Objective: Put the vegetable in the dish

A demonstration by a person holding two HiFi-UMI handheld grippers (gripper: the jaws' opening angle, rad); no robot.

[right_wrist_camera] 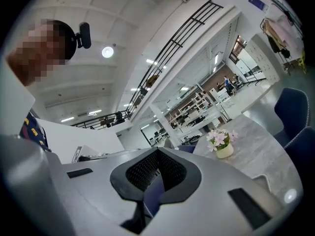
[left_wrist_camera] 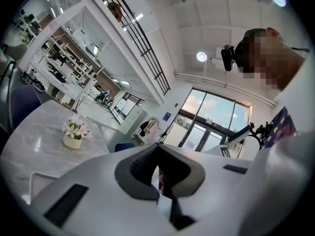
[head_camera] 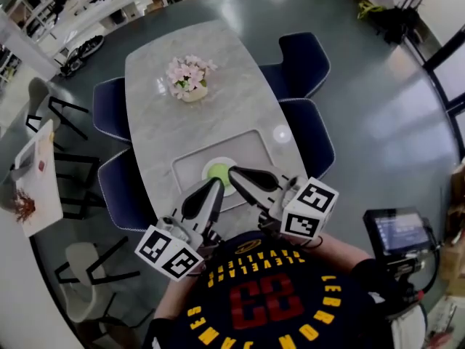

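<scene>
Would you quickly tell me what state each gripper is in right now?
Left gripper: closed, nothing between its jaws.
Right gripper: closed, nothing between its jaws.

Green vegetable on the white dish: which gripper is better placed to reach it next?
Probably right, narrowly: the right gripper, fingers shut, ends beside the green vegetable on the dish; the left gripper ends just short.

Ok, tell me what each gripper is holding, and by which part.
Nothing is held. The left gripper and the right gripper both have their jaws together with nothing between them; the green vegetable lies in the white dish.
</scene>
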